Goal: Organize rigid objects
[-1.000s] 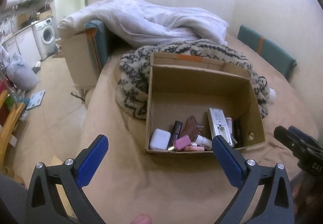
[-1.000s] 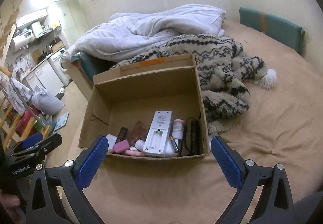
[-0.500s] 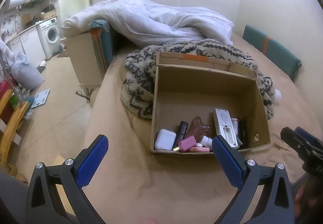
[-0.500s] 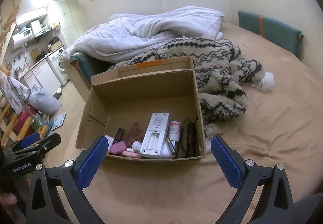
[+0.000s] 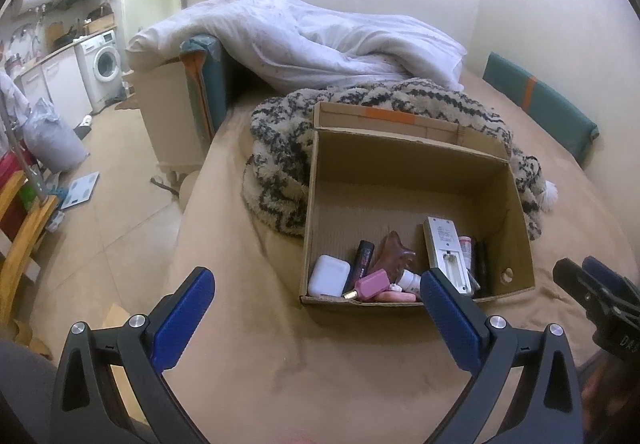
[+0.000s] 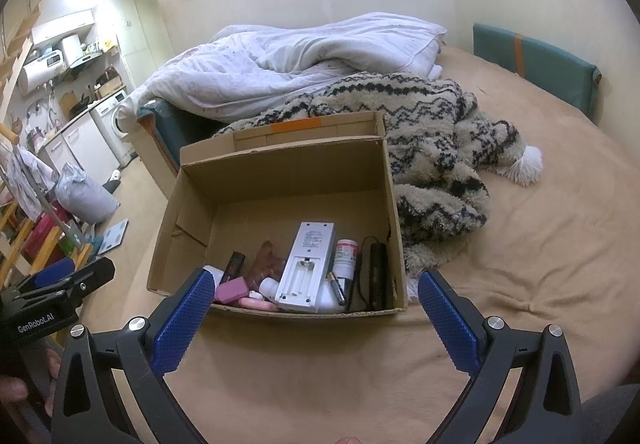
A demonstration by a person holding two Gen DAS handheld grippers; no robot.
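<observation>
An open cardboard box [image 5: 408, 160] [image 6: 280, 172] sits on the tan bed. Inside lie a white remote [image 5: 444, 250] [image 6: 306, 260], a white earbud case [image 5: 329, 275], a pink block [image 5: 374, 283] [image 6: 232, 290], a black tube [image 5: 362, 260], a brown piece [image 5: 394, 252], a small white bottle [image 6: 346, 252] and a black case [image 6: 377, 270]. My left gripper [image 5: 316, 308] is open and empty, held in front of the box. My right gripper [image 6: 312, 308] is open and empty, also just short of the box's near wall.
A patterned fluffy blanket [image 5: 280, 148] [image 6: 436, 148] lies behind and beside the box, with a white duvet [image 5: 320, 40] further back. A teal cushion [image 6: 536, 56] leans on the right wall. The bed's left edge drops to the floor [image 5: 100, 204].
The left gripper's view has shifted right and drawn slightly back, so the box sits more to the right. The right gripper has lifted slightly. Both stay open.
</observation>
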